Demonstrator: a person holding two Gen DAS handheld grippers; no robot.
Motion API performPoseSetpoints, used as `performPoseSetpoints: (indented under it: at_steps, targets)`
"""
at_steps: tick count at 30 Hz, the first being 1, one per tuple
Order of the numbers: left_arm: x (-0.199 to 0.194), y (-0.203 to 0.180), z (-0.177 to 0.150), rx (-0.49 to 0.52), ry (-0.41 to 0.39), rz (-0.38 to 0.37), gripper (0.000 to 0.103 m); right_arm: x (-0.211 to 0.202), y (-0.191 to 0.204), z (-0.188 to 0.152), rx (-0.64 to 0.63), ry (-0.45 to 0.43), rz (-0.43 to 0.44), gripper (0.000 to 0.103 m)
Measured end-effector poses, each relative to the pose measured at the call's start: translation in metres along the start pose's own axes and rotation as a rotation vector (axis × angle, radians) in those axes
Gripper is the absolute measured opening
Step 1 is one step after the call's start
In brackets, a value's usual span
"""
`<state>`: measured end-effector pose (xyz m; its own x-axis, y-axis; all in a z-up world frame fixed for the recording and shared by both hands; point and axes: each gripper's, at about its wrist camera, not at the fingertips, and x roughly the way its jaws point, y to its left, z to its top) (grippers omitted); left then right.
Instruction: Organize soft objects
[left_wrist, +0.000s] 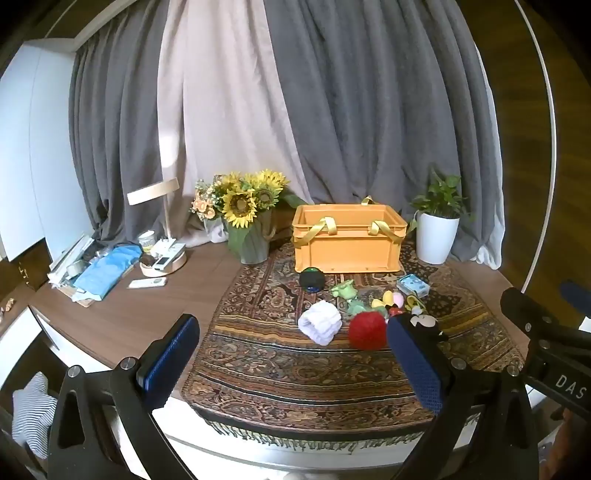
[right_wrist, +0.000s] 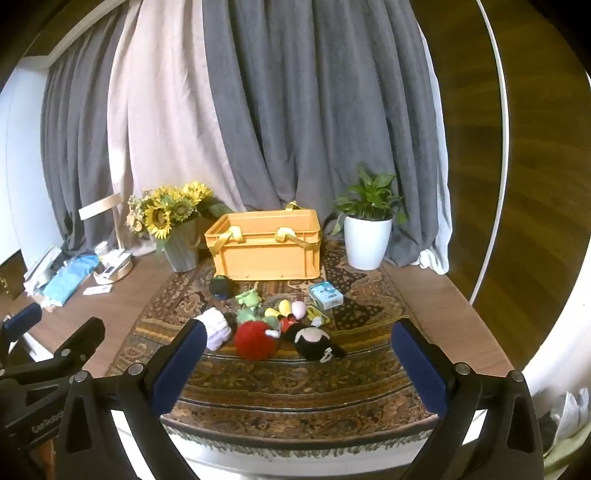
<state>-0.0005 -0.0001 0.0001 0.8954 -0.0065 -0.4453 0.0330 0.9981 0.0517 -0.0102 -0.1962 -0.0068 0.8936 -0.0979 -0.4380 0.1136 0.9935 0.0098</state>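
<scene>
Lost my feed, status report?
Left tongs and right tongs open, empty. Soft toys loose on rug before orange crate. Nothing blocking.

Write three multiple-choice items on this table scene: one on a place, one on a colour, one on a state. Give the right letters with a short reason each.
1. Where is the orange crate?
A. left of the sunflowers
B. between the sunflowers and the potted plant
C. on the floor

2. What colour is the fuzzy ball beside the white rolled cloth?
A. red
B. blue
C. grey

3. How do the right tongs stand?
A. shut on the cloth
B. shut on the crate
C. open, holding nothing

Answers: 1 B, the crate has flowers on one side and the plant on the other. 2 A, the ball is plainly red. 3 C, the pads stand wide apart over the patterned rug.
</scene>
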Motion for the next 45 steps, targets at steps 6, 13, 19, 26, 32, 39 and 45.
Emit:
performPoseSetpoints:
  at_steps: [6, 13, 19, 26, 32, 39, 45]
  targets:
    - [-0.003, 0.002, 0.0, 0.008, -0.006, -0.004, 0.103, -0.001, 0.001, -0.001, -0.003, 0.006, 0.0, 0.101]
    - [0.003, -0.001, 0.007, 0.018, -0.006, 0.002, 0.103, 0.001, 0.0, 0.0, 0.001, 0.017, 0.003, 0.101]
    - [0.004, -0.002, 0.004, 0.017, -0.002, 0.0, 0.103, 0.001, 0.0, 0.0, 0.001, 0.018, 0.003, 0.101]
    - [0.003, -0.002, 0.001, 0.014, -0.004, -0.004, 0.103, 0.0, 0.002, 0.001, 0.004, 0.019, 0.004, 0.101]
    - [0.004, -0.004, 0.0, 0.013, -0.004, -0.004, 0.103, 0.0, 0.0, 0.0, 0.003, 0.019, 0.004, 0.101]
    - [0.004, -0.003, -0.001, 0.012, -0.004, -0.005, 0.103, 0.0, 0.0, 0.0, 0.002, 0.021, 0.006, 0.101]
    - [0.003, -0.004, -0.003, 0.012, -0.003, -0.007, 0.103, -0.001, 0.001, 0.001, 0.005, 0.02, 0.003, 0.101]
